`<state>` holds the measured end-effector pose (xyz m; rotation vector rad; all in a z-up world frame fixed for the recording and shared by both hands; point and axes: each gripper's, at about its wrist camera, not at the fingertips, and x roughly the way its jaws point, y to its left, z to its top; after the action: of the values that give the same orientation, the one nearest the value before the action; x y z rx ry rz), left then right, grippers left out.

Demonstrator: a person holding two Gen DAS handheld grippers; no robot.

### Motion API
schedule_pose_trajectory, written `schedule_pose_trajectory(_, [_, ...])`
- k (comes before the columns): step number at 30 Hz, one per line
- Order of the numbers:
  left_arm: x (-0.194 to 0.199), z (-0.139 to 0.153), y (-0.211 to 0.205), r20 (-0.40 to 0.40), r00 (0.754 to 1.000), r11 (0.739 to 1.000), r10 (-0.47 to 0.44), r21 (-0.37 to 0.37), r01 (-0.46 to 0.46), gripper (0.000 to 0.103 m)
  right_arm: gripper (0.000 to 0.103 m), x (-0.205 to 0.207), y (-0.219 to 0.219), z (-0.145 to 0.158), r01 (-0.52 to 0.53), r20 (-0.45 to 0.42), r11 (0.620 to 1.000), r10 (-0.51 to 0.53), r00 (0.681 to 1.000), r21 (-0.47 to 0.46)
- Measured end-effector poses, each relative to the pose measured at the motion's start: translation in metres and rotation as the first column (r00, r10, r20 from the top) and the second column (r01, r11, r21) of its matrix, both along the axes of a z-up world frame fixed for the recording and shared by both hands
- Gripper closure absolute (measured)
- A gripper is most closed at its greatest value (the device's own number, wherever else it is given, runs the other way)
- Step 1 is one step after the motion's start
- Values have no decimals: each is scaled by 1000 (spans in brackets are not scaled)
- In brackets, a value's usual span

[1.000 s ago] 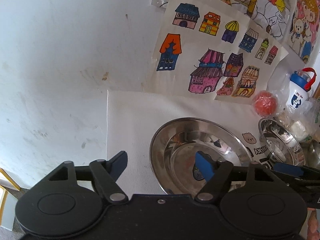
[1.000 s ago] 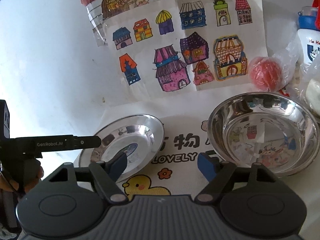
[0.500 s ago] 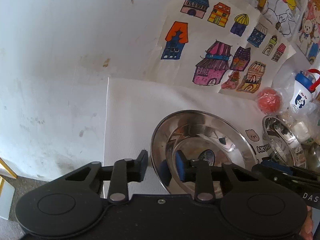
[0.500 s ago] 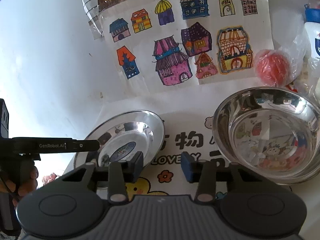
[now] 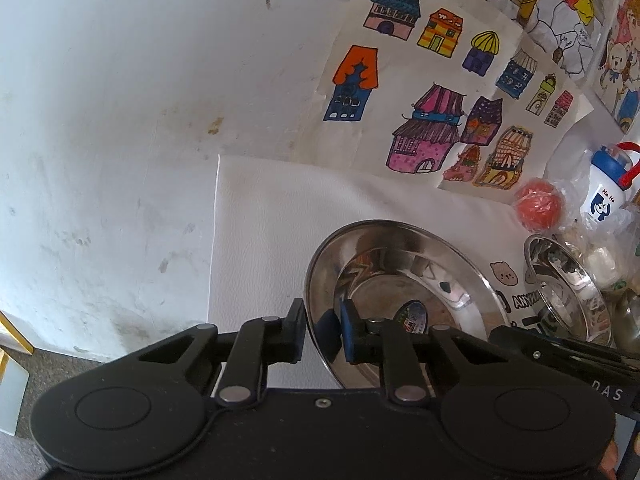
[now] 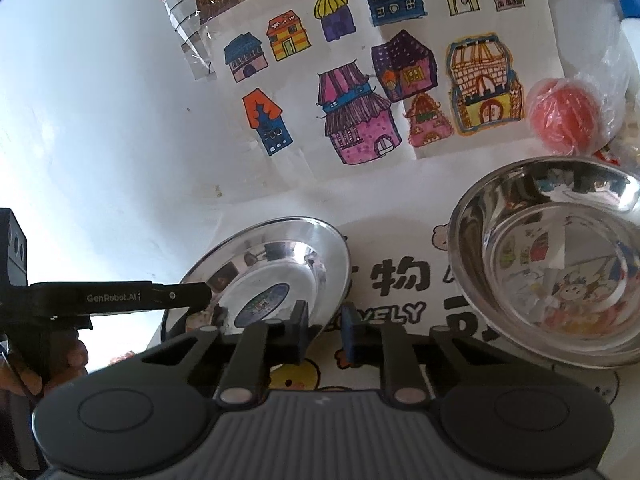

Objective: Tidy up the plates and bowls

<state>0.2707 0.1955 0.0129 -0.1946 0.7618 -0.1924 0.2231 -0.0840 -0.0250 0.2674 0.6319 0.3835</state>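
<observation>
Left wrist: left gripper [image 5: 322, 334] seemingly pinching plate [image 5: 400, 280] rim.

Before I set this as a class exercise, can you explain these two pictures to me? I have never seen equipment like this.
There is no robot here. A person holds a hand tool with two jaws in each hand, and a wide-angle camera on each tool looks along its jaws.

One picture comes from the left gripper, the other from the right gripper.

A steel plate and a deeper steel bowl sit on a printed cloth. Behind them are children's house drawings, a red ball in plastic and a drinks bottle.

The left jaws are pinching the plate's rim. The right jaws have the opposite rim between them, but I cannot tell whether they grip it.
</observation>
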Motion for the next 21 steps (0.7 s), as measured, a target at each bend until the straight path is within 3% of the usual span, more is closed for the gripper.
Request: schedule_pose_trajectory(21, [-22,11,-16,11,1000,1000,-21,17,21,84,86,-27,-22,3,14,-5,998,-14,1000,58])
